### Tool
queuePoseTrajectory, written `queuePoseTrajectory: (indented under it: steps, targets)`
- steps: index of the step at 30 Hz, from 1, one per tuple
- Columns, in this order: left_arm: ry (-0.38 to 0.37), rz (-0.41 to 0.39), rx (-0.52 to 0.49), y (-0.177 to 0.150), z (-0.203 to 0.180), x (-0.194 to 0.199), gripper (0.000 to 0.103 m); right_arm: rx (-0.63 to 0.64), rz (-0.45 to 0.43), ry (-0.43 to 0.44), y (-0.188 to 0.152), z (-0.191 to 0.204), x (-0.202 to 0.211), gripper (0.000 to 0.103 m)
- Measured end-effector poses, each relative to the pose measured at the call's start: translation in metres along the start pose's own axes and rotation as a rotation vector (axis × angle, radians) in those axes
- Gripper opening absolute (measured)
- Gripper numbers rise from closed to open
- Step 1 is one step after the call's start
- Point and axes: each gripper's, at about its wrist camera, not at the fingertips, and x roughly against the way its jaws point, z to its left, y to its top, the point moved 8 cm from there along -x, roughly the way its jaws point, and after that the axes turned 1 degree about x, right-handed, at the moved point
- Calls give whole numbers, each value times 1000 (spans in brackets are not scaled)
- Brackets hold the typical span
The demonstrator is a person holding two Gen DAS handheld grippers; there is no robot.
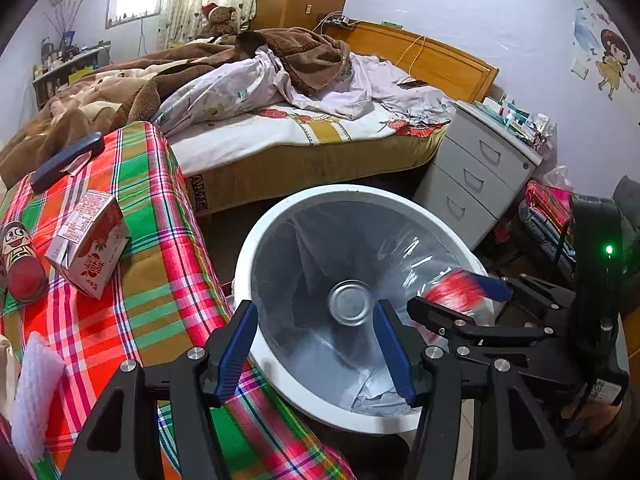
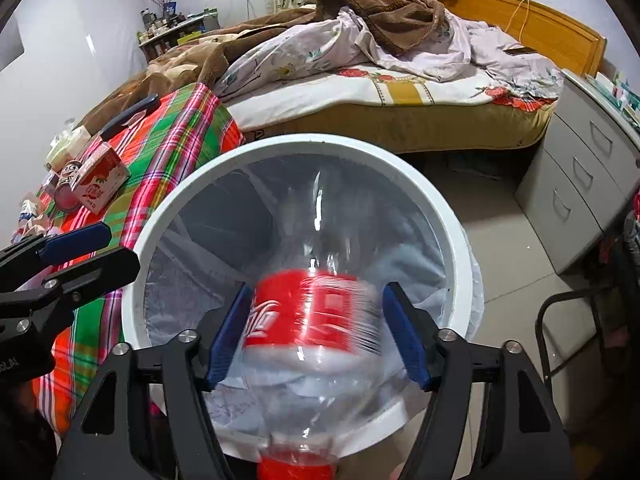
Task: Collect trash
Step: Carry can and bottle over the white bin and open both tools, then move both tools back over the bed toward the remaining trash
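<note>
Right gripper [image 2: 316, 334]: I see its jaws spread wide, a clear plastic cola bottle [image 2: 308, 316] blurred between the blue pads, red cap toward the camera; the pads do not seem to press it.
Left gripper [image 1: 316, 350]: my jaws stand partly apart with nothing between them, over the bin's near rim.
Bin [image 2: 436, 204]: white, round, lined with a clear bag, directly under both grippers.
Can [image 1: 350, 302]: lies inside the bin, its metal end facing up.
Table [image 1: 160, 280]: plaid-covered, just beside the bin on its left.
Carton [image 1: 90, 246]: strawberry print, on the plaid cloth, next to a small printed tin [image 1: 20, 264].
</note>
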Motion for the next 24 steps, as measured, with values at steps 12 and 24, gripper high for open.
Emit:
queuePoseTrajectory:
  steps: [12,24]
  targets:
    - [27,-37,7,-1,10,26,60,4,-30,12,6,14,13,77]
    - [87,-102,58,-15,50,74,60,51,-110,61,17,58,39,77]
